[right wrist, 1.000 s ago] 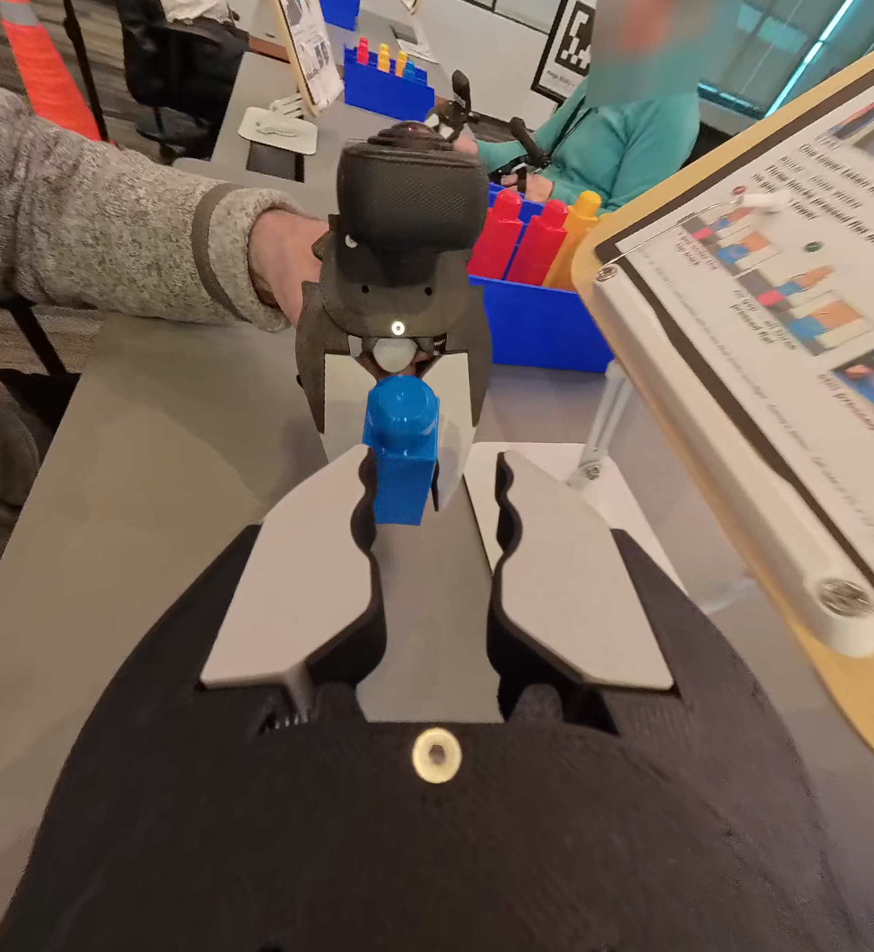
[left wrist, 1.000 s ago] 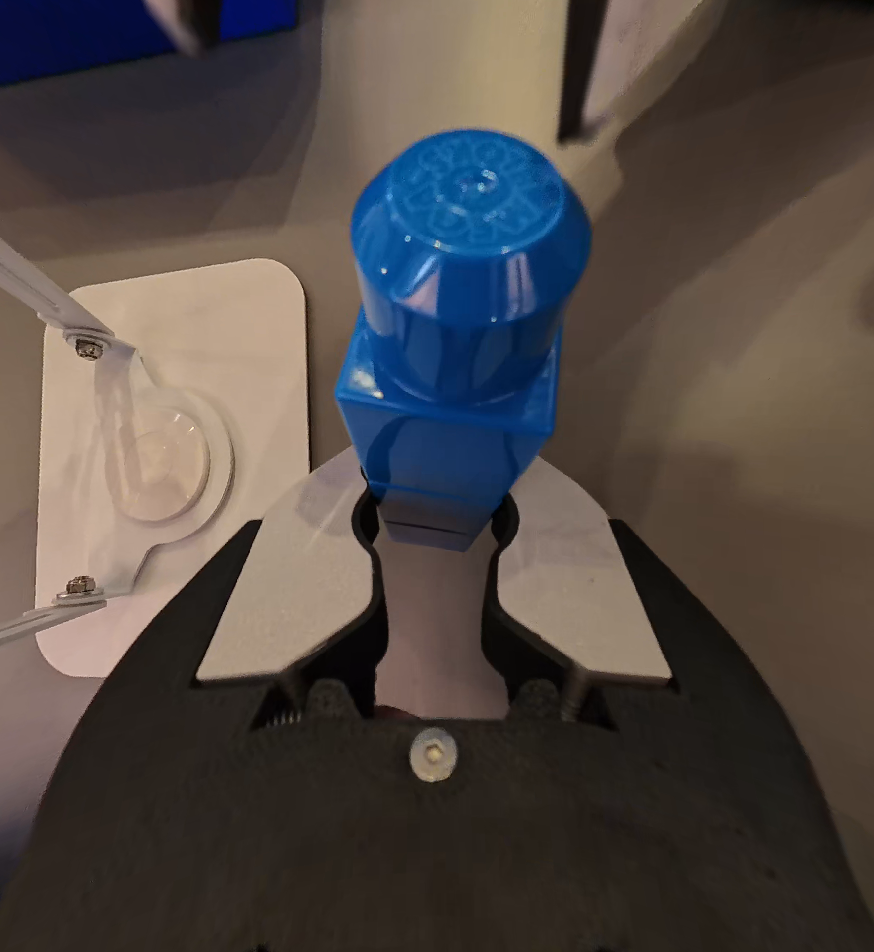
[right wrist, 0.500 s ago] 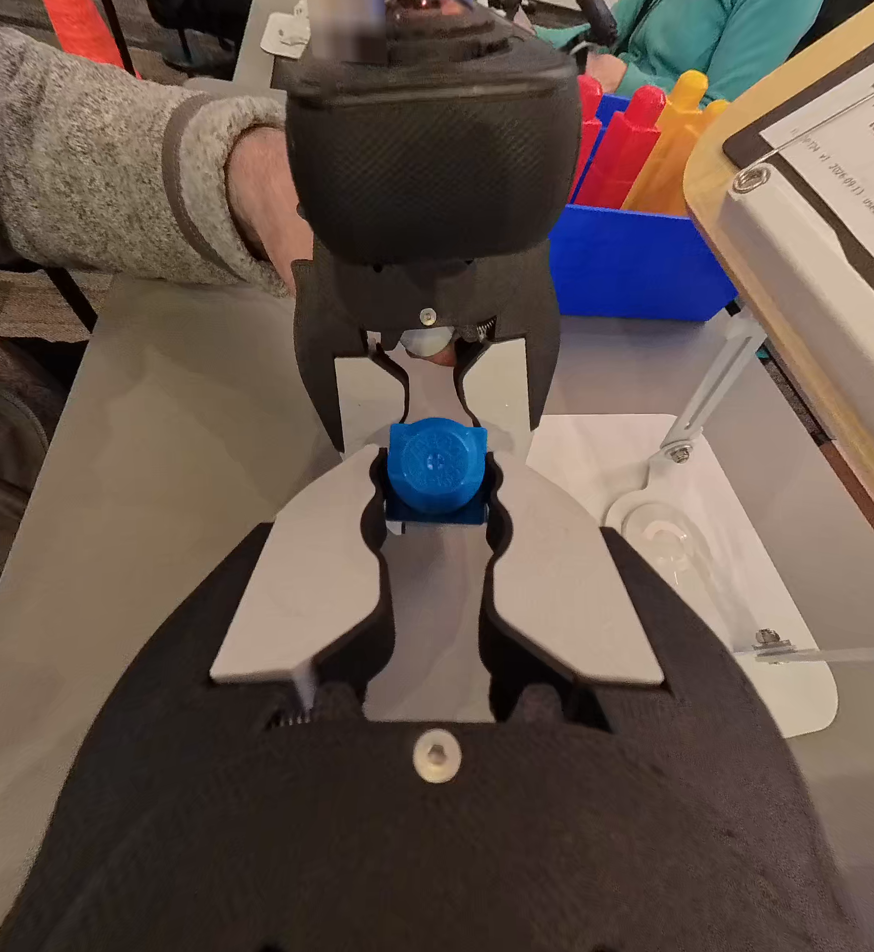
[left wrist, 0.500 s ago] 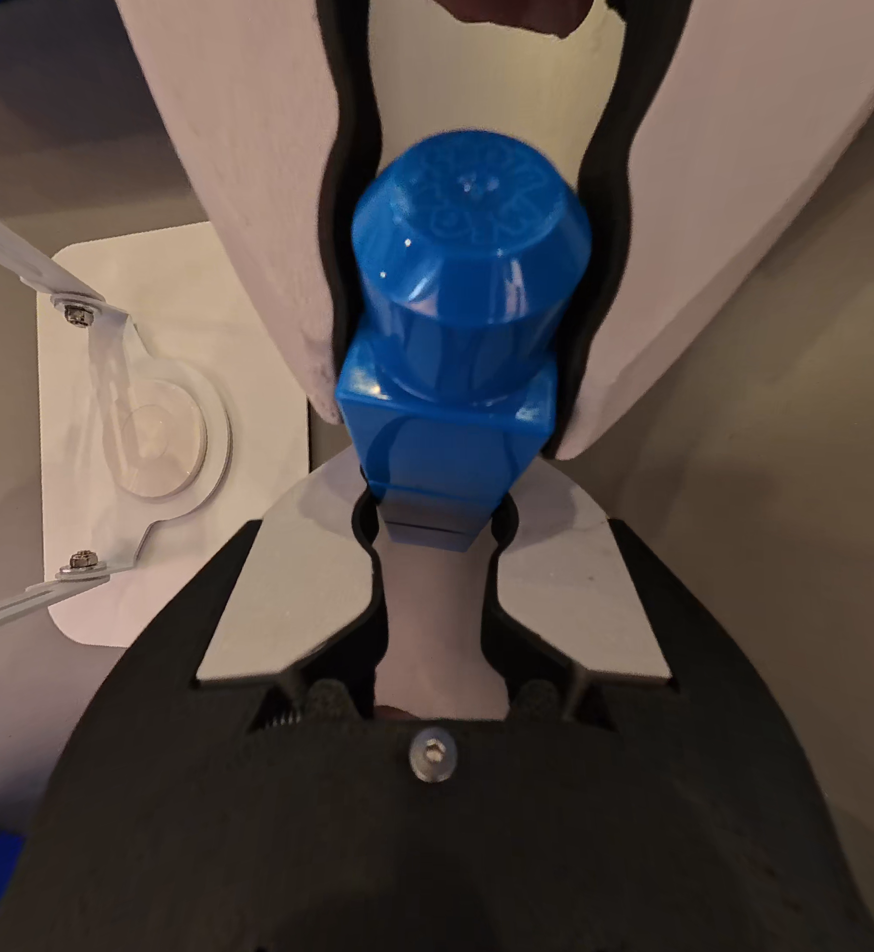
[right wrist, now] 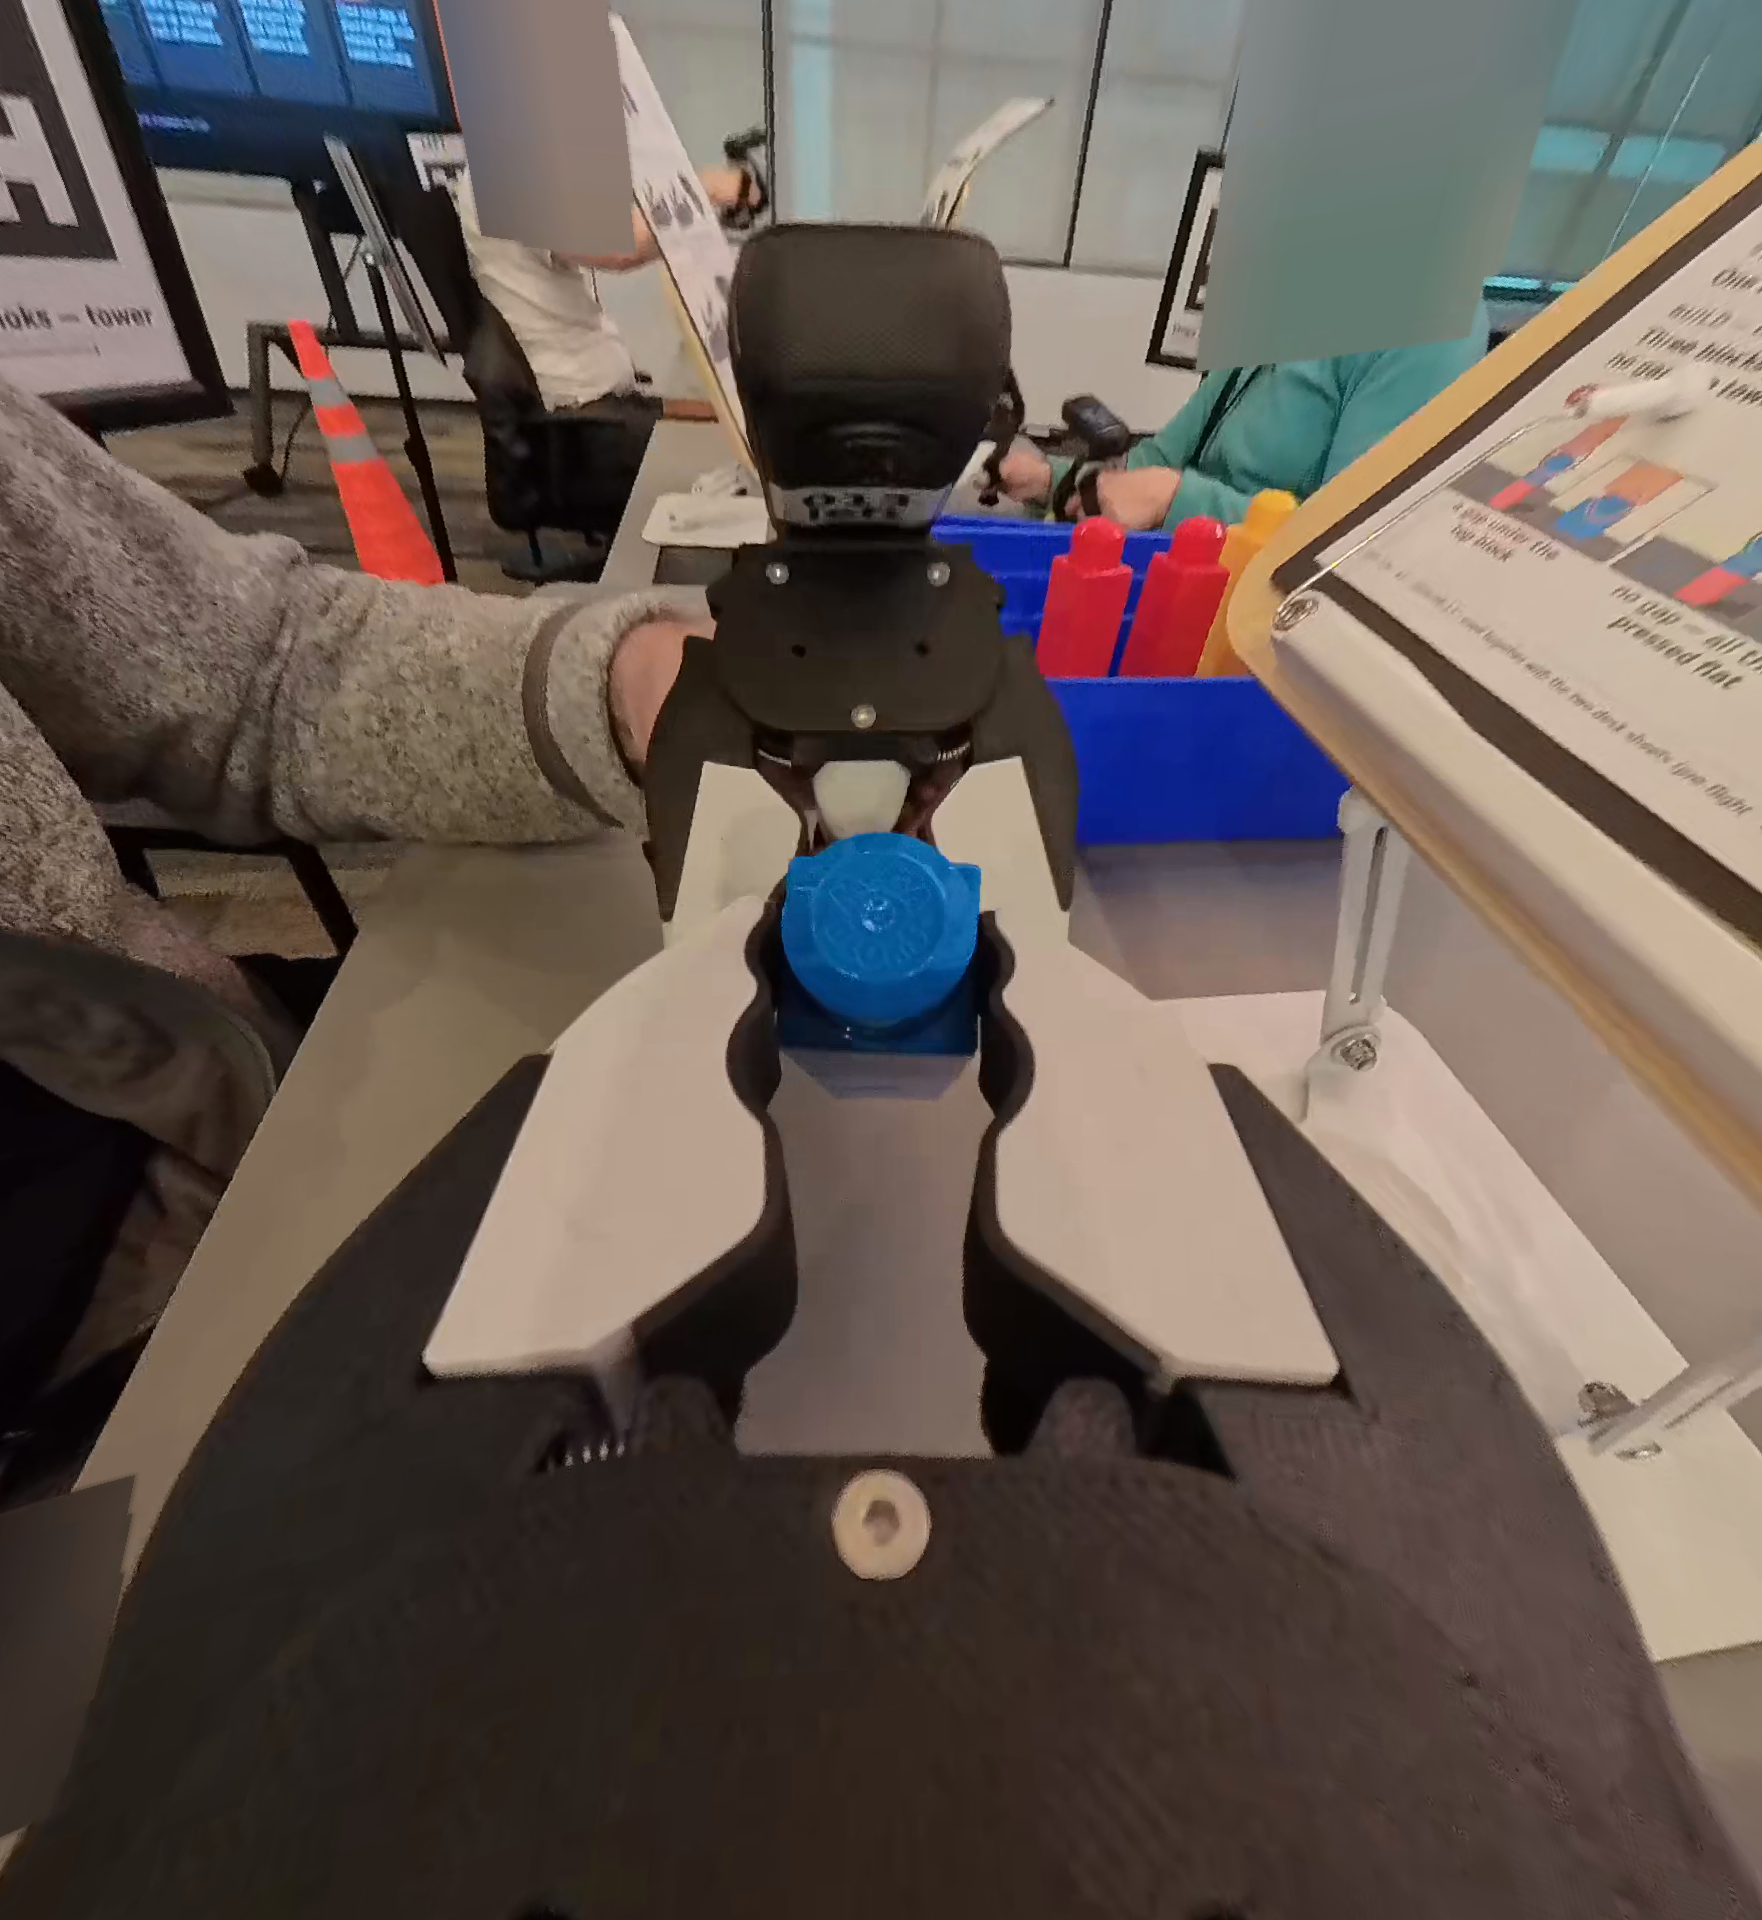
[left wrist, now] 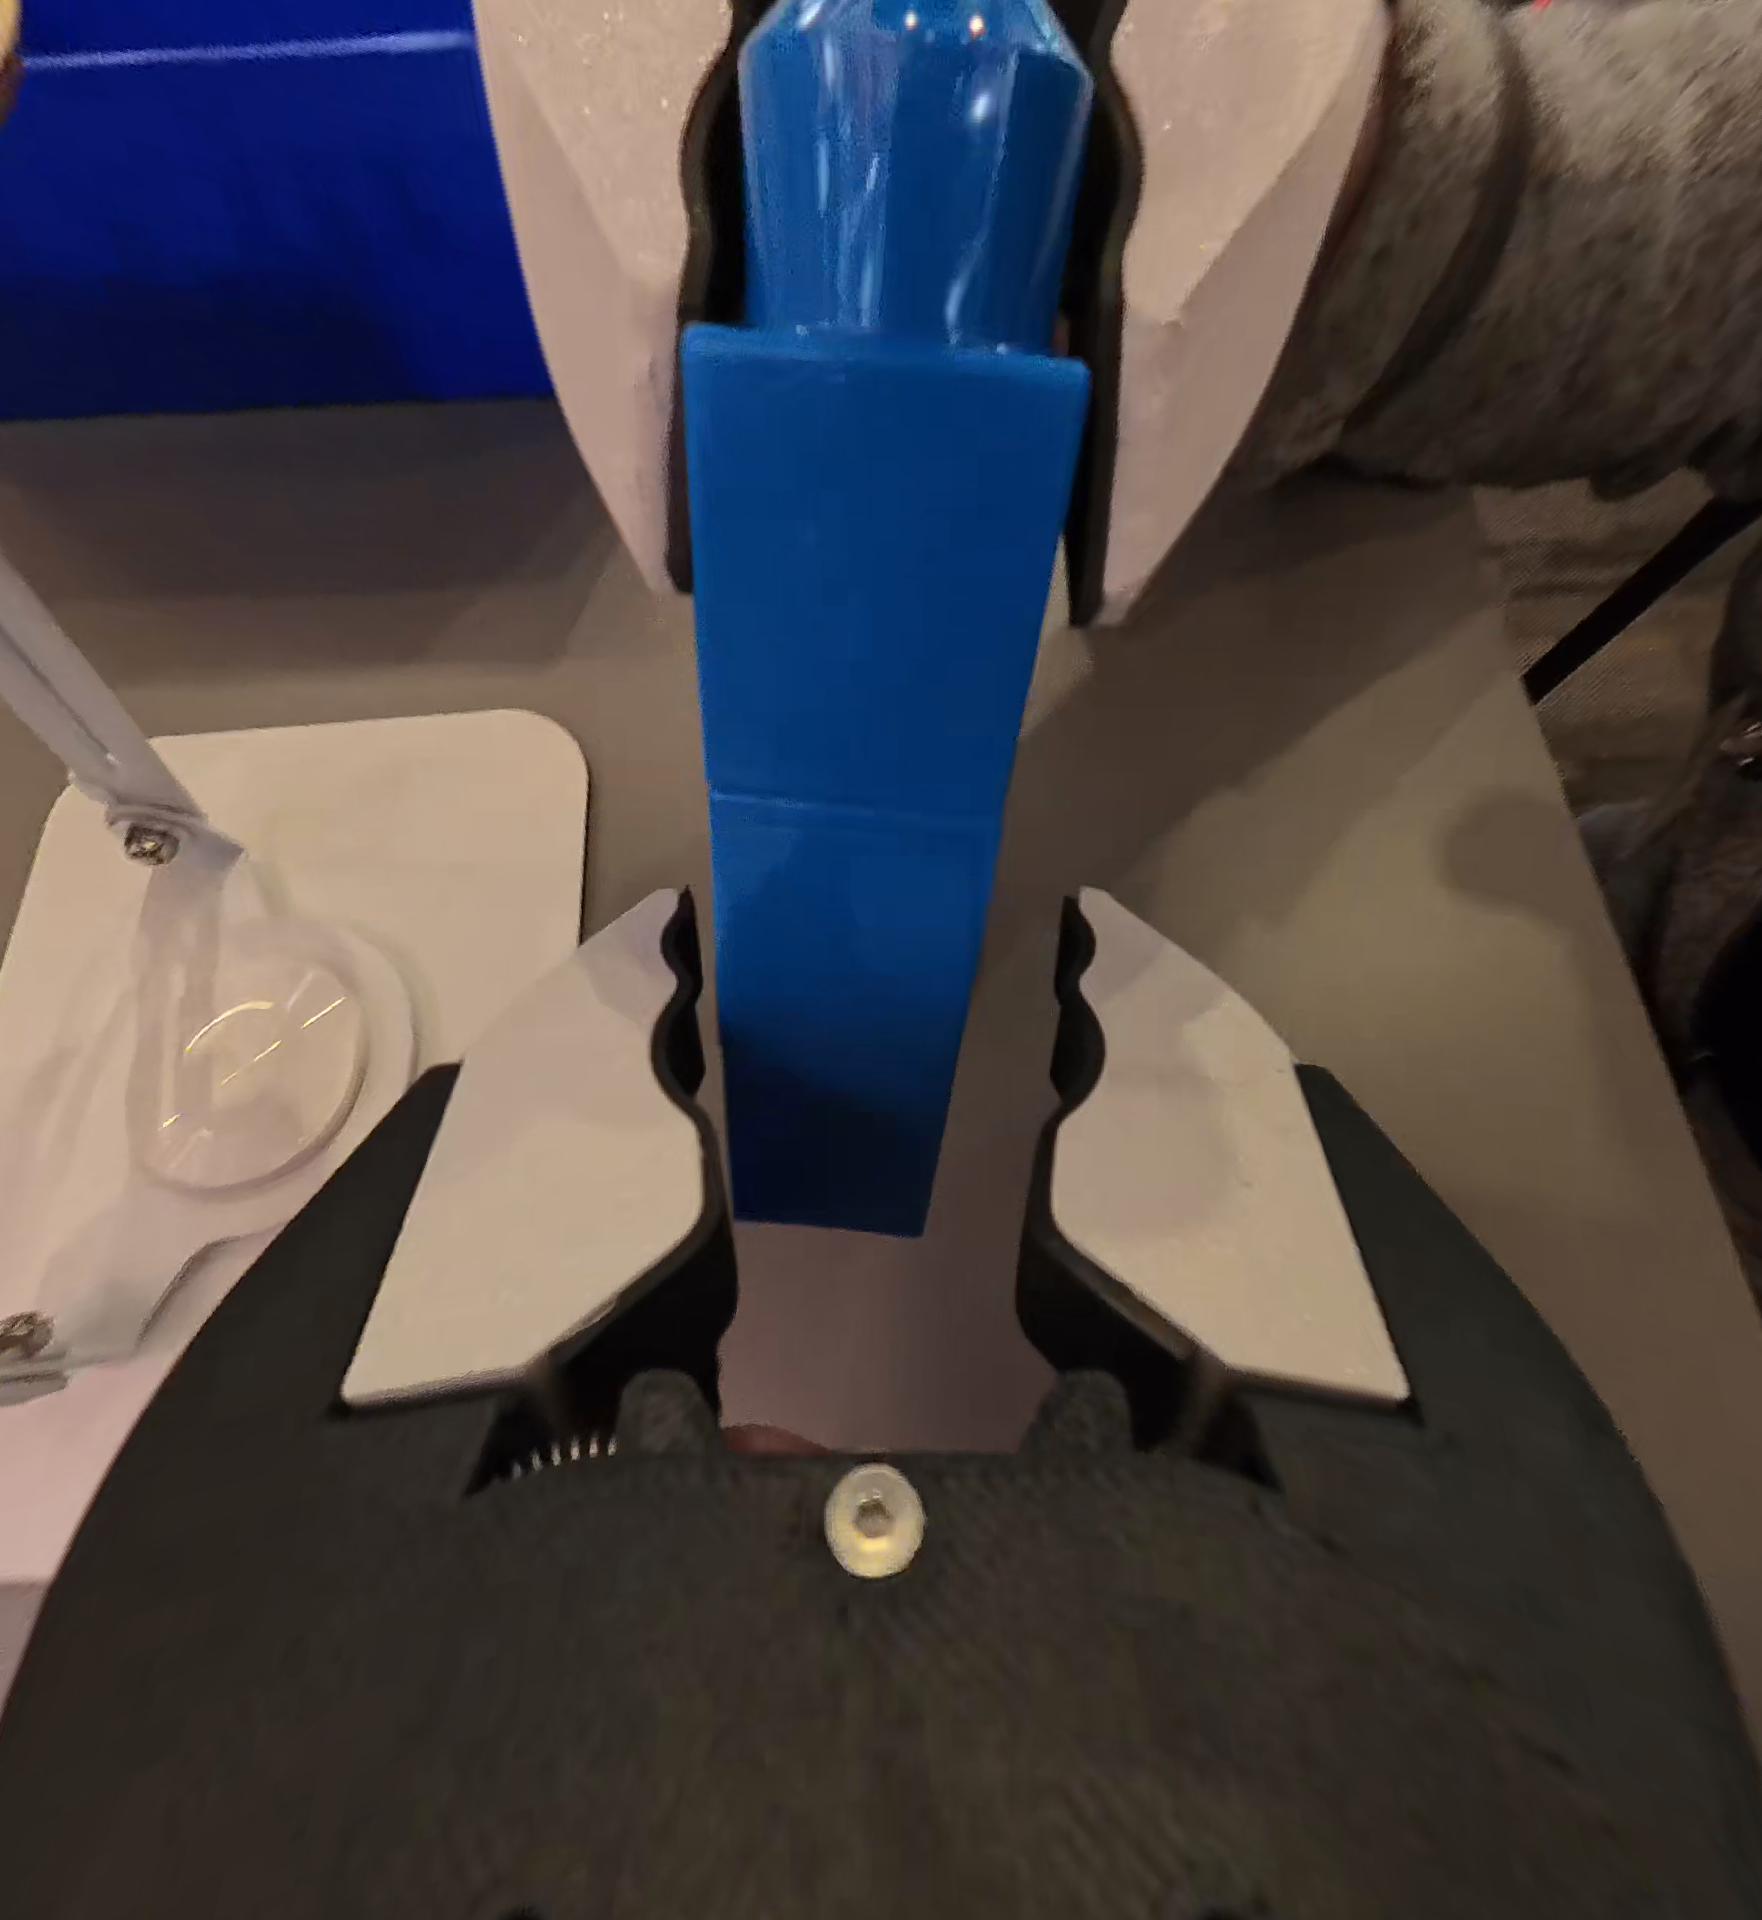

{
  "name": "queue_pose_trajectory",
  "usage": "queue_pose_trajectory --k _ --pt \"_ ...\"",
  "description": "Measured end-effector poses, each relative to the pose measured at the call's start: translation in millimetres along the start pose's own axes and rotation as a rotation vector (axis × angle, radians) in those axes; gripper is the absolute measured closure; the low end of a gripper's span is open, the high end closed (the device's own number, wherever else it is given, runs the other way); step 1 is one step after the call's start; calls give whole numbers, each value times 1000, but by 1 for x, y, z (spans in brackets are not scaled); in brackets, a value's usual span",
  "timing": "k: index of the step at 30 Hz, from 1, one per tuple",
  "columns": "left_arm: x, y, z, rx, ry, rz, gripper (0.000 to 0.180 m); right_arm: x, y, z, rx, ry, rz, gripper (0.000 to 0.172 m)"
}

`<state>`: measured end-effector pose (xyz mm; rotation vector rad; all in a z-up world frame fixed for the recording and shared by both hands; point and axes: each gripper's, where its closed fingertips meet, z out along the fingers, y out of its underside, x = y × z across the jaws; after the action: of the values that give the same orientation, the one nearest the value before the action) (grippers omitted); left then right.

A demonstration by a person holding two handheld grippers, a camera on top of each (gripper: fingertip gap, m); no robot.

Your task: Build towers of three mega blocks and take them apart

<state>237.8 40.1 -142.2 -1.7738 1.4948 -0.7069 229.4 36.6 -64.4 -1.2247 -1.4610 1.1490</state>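
Blue block stack (right wrist: 877, 966) clamped in right hand-held gripper (right wrist: 877, 997); left hand-held gripper (left wrist: 877, 935) wide.

Blue blocks (left wrist: 861, 727): glossy smooth plastic, highlights on the rounded stud. Fingers (left wrist: 565, 1164) beside them: matt pale plates edged in black rubber. Gripper body (right wrist: 856, 1714): rough, grainy black plastic. Sleeve (right wrist: 233, 675): flecked grey knit cloth. Surface (left wrist: 1220, 831): smooth matt grey.

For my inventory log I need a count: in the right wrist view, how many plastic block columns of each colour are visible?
Blue plastic block column: 1
Red plastic block columns, standing in the blue plastic bin: 2
Orange plastic block column: 1
Total: 4
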Motion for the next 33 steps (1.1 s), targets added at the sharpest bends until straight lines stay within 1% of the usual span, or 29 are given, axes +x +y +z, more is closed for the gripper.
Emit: queue_pose_trajectory --k 2,4,7,9,12,16,23,29,33 --pt "4 -10 -1 83 43 -17 116 -1 -5 -4 44 -15 1 136" --pt "9 -19 -3 153 88 -35 121 -1 -10 -6 83 -28 9 136" --pt "11 -27 -8 231 127 -55 136 -4 -15 -9 126 -54 10 136" --pt "10 -29 -10 255 125 -56 138 -5 -16 -10 134 -56 2 136" --pt "11 -30 -10 250 100 -23 139 -7 -17 -11 146 -65 -7 136" --pt "10 -28 -10 221 86 -20 139 -7 -15 -12 130 -61 -17 136" --pt "3 -12 -9 100 20 1 139 -1 -8 -15 71 -15 -57 134" --pt "0 -3 -5 32 -10 17 139 2 6 -13 -14 -5 -69 131" --pt "-2 3 -2 -10 -23 18 139 1 17 -7 -80 -7 -85 136"
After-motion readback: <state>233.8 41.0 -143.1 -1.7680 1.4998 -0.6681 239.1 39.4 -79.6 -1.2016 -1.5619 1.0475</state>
